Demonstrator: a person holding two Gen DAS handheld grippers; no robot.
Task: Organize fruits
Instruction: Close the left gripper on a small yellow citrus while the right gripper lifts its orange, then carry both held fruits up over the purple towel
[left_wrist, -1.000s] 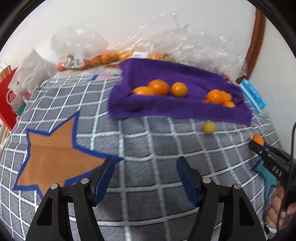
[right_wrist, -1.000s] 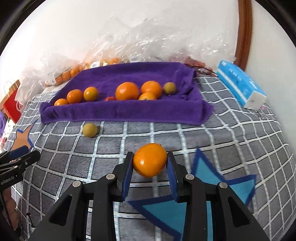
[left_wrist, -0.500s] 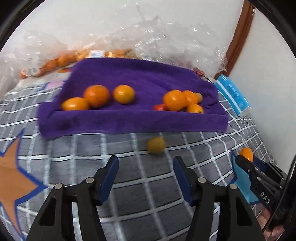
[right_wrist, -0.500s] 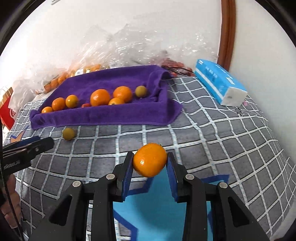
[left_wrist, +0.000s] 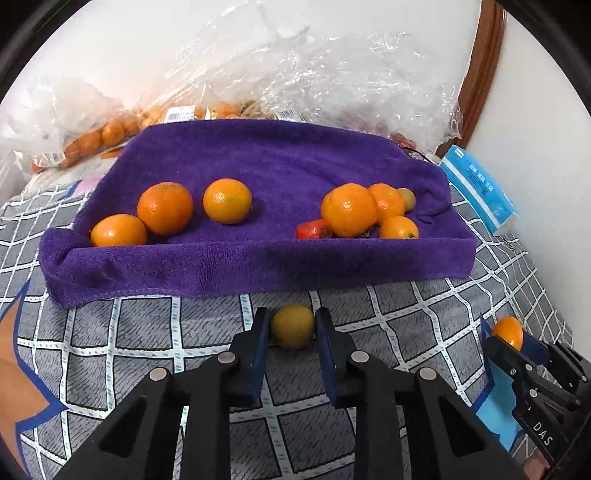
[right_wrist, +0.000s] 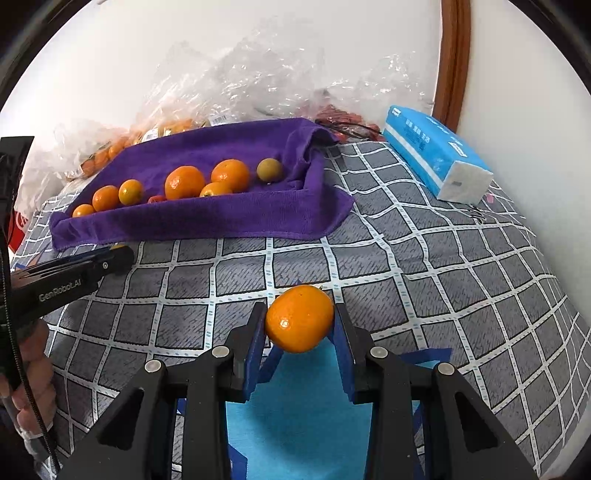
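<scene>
A small yellow fruit (left_wrist: 293, 325) lies on the checked cloth just in front of the purple towel (left_wrist: 258, 266), and my left gripper (left_wrist: 290, 314) is shut on it, both blue pads touching its sides. My right gripper (right_wrist: 299, 314) is shut on an orange (right_wrist: 300, 318), held above the cloth. The purple towel (right_wrist: 207, 221) carries several oranges (left_wrist: 164, 207), a small red fruit (left_wrist: 313, 229) and a greenish one (right_wrist: 269, 170). From the right wrist view the left gripper (right_wrist: 110, 258) reaches to the towel's front edge; its fruit is hidden there.
A blue tissue pack (right_wrist: 436, 155) lies at the right by the wall. Crumpled clear plastic (left_wrist: 295, 74) and bagged oranges (left_wrist: 92, 140) sit behind the towel. A hand (right_wrist: 33, 369) holds the left gripper. Blue and orange stars mark the checked cloth (right_wrist: 443, 258).
My left gripper moved right and forward up to the yellow fruit and closed on it. The right gripper kept its orange and shifted slightly right, away from the towel.
</scene>
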